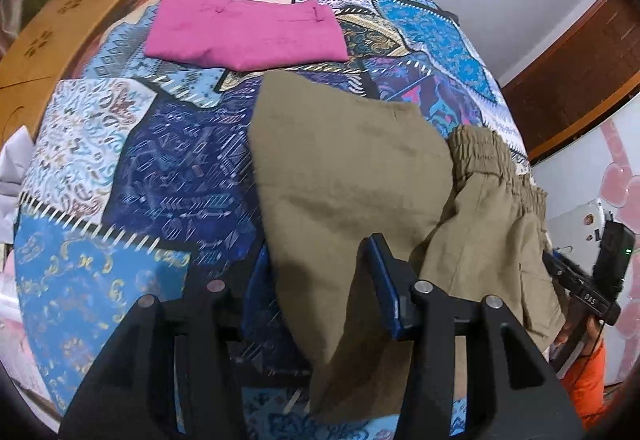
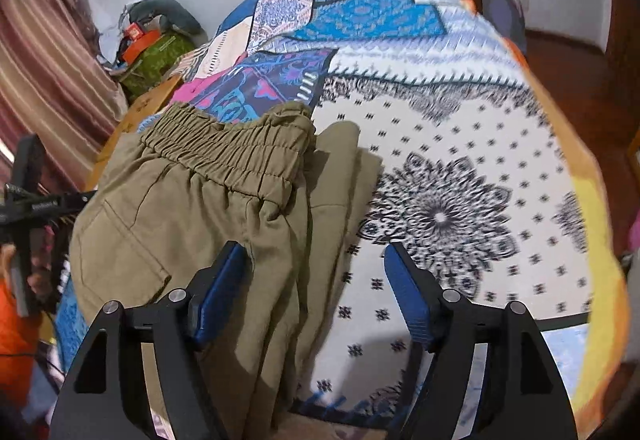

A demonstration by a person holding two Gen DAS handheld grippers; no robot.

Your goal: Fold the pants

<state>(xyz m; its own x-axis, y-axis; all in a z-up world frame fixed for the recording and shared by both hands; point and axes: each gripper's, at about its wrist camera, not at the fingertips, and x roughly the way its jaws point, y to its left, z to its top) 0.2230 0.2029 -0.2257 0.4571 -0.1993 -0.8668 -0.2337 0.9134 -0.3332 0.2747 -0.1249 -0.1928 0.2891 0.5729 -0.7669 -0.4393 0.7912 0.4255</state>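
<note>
Left gripper (image 1: 316, 280): blue pads stood partly apart with a flap of the olive pants (image 1: 352, 176) lying between them; cloth appeared slack, touching neither pad firmly, so judged released rather than gripped. Right gripper (image 2: 316, 296): jaws stood wider, straddling the side edge of the same pants, left pad over cloth, right pad over bare quilt (image 2: 460, 144); nothing held. All places below are given relative to the pants. The garment lay on the patchwork quilt, its gathered elastic waistband (image 2: 228, 152) on the far side from the right gripper, a leg doubled over the body on the side toward the left gripper, so that the folded panel covered part of the seat. Probable reason for the open jaws: a fold had been laid and both tools let go so the cloth could settle flat. A pink pair of pants (image 1: 244, 36), already folded, lay beyond the olive pair, well apart, presumably set aside as finished work. A brown wooden board (image 1: 60, 40) stood left of and beyond the pants at the quilt's edge. An orange sleeve (image 1: 588, 380) showed to the right of the pants, behind the other tool. The right view was motion-blurred, so the exact fold edge could not be fixed. Judgement: fold partly done; the bundle remained uneven.
</note>
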